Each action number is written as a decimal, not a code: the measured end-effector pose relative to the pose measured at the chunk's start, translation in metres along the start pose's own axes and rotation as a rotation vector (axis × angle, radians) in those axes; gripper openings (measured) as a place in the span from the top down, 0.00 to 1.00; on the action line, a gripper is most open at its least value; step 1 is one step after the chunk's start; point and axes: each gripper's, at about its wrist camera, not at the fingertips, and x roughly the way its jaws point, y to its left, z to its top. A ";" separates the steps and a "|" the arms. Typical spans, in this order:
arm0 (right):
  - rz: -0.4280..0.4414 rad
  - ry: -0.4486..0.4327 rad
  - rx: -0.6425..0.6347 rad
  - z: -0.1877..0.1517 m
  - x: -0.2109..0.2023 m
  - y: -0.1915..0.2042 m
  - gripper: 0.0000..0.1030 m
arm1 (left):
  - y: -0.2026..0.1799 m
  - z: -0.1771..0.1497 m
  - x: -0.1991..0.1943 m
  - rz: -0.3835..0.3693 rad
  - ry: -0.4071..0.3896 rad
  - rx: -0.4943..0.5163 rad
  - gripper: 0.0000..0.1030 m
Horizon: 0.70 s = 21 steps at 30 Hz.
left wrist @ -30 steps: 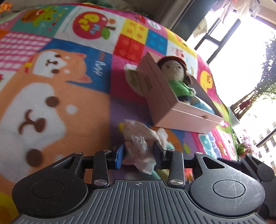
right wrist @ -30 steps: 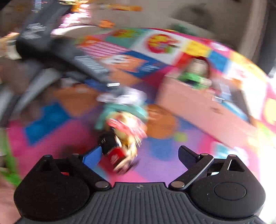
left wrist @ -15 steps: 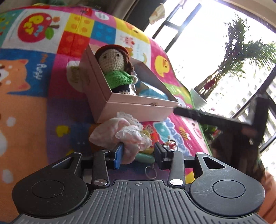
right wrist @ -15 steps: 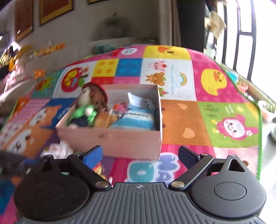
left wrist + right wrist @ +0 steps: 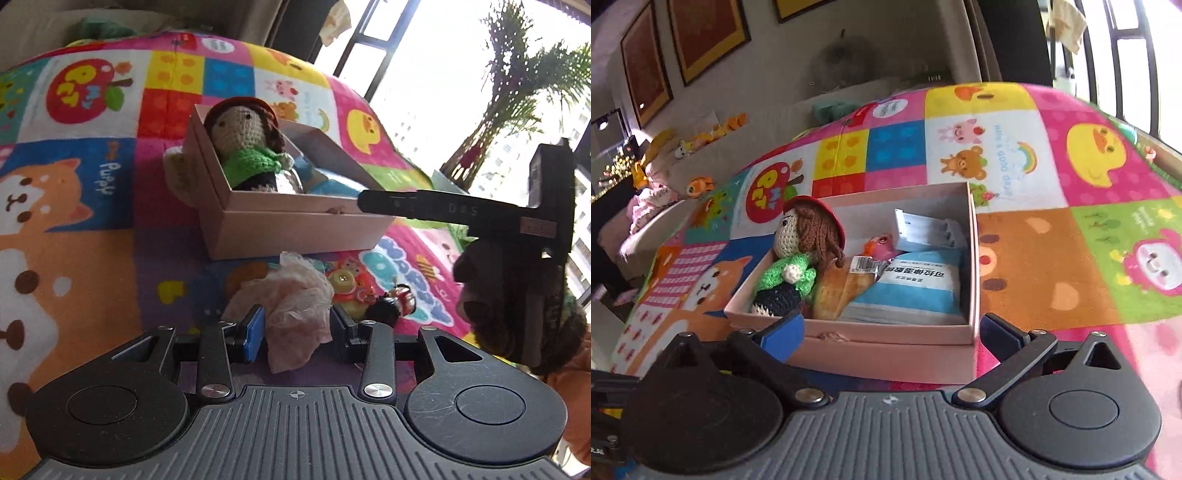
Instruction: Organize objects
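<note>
The left gripper [image 5: 295, 325] has its fingers clenched on a crumpled pink lace cloth [image 5: 295, 299], lifted just above the play mat [image 5: 92, 258] near the front wall of the pink box [image 5: 295, 229], most likely so the cloth can go in with the other things being tidied away. The right gripper [image 5: 890, 328] carries nothing: its jaws are spreading wider, and only the box's near wall shows between them, untouched, so it seems ready either to steady the box or to fetch another piece. The left wrist view alone shows the cloth, and the small toys [image 5: 351, 288] left loose on the mat between the box's front wall and the mat's near edge. The right wrist view looks down into the box and shows its load: a crocheted doll [image 5: 798, 258] at the left end, a wrapped bread [image 5: 842, 291], a blue packet [image 5: 916, 291] and a white ribbed piece [image 5: 923, 230] toward the far right corner.
</note>
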 end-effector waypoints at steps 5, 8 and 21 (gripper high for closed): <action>-0.100 -0.017 -0.138 -0.025 -0.030 0.007 0.01 | 0.011 -0.002 0.005 0.266 -0.032 0.028 0.58; -0.118 0.007 -0.217 -0.048 -0.043 0.011 0.00 | 0.038 0.002 -0.004 0.360 -0.046 -0.053 0.61; -0.285 0.018 -0.083 -0.080 -0.040 -0.016 0.00 | -0.038 0.001 0.017 0.076 -0.007 0.031 0.62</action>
